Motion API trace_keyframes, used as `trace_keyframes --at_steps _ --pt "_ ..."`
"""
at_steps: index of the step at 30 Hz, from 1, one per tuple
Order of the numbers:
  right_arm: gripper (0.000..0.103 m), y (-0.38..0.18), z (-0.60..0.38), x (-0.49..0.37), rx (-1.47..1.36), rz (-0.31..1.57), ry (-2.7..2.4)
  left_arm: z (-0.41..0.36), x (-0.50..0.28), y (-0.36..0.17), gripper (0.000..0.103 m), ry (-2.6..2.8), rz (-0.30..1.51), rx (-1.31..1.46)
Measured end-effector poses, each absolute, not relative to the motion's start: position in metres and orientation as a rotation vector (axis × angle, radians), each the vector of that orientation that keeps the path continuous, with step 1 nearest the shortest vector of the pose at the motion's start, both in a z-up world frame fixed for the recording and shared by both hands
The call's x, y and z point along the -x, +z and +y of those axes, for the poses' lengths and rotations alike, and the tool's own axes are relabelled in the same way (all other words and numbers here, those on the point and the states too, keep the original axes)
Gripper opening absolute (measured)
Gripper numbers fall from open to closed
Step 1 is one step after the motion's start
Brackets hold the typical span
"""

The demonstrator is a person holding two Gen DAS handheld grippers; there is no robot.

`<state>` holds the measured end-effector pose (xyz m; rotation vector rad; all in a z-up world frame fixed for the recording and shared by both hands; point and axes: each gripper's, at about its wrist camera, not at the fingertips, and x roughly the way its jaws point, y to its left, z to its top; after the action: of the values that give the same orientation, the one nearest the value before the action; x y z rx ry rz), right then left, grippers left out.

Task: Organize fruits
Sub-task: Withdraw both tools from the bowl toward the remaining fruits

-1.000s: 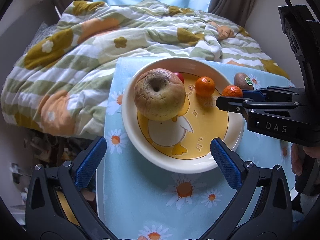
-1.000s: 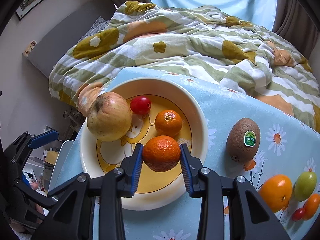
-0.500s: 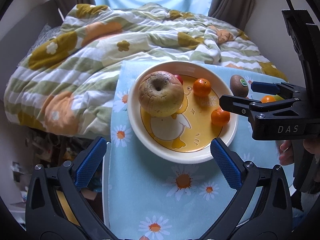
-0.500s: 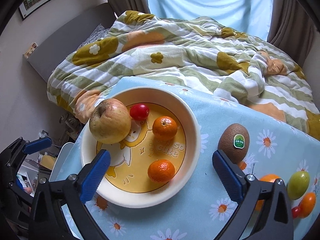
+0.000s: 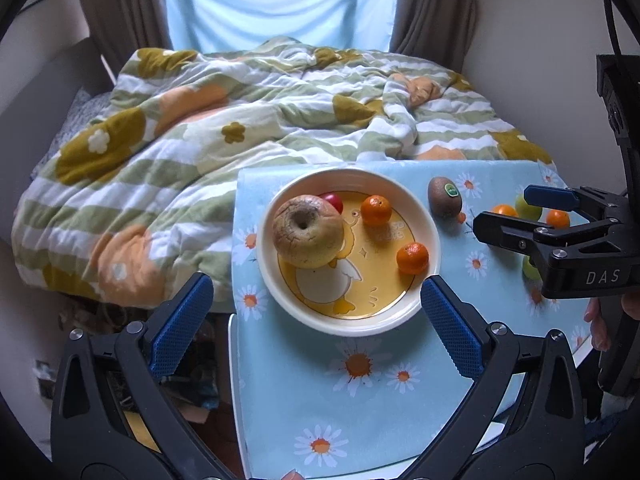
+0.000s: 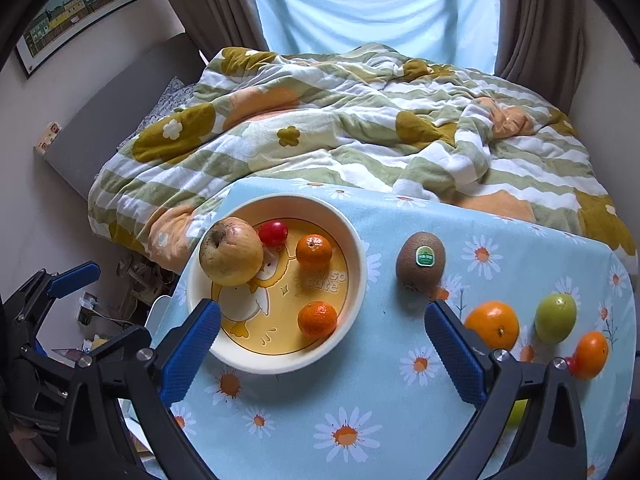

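Bowl (image 6: 357,248) glossy glazed ceramic; tablecloth (image 6: 400,400) smooth printed cloth; kiwi (image 6: 420,262) matt, fuzzy, glossy sticker; apple (image 6: 231,251) dull, wrinkled; blanket (image 6: 340,120) soft fleece; gripper pads (image 6: 191,350) ribbed blue

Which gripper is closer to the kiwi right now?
Right. The right gripper hangs open just beside the kiwi, over the loose fruit. The left gripper sits open at the near side of the plate, farther off.

Apple (image 6: 231,251), two mandarins (image 6: 314,251) in bowl (image 6: 357,280); kiwi (image 6: 420,262) right of bowl.
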<state>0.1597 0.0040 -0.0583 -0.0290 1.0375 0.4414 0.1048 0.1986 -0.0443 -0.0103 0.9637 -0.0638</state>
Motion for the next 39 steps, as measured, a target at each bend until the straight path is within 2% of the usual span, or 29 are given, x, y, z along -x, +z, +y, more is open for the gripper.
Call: trace_keyframes --at_steps 10,21,30,39 --pt "0.102 -0.032 -0.05 -0.13 -0.027 0.99 0.243 0.163 -0.112 -0.022 0.103 -0.181 0.894 -0.089" --pt "0.102 -0.025 -0.146 -0.119 -0.046 0.953 0.108 0.085 -0.111 -0.011 0.103 -0.194 0.847 -0.124" --pt "0.102 -0.029 -0.211 -0.117 0.022 0.944 0.182 0.005 -0.11 -0.026 0.103 -0.194 0.899 -0.099" --pt "0.102 -0.059 -0.273 -0.131 0.049 1.005 0.268 -0.062 -0.11 -0.058 0.103 -0.16 0.97 -0.056"
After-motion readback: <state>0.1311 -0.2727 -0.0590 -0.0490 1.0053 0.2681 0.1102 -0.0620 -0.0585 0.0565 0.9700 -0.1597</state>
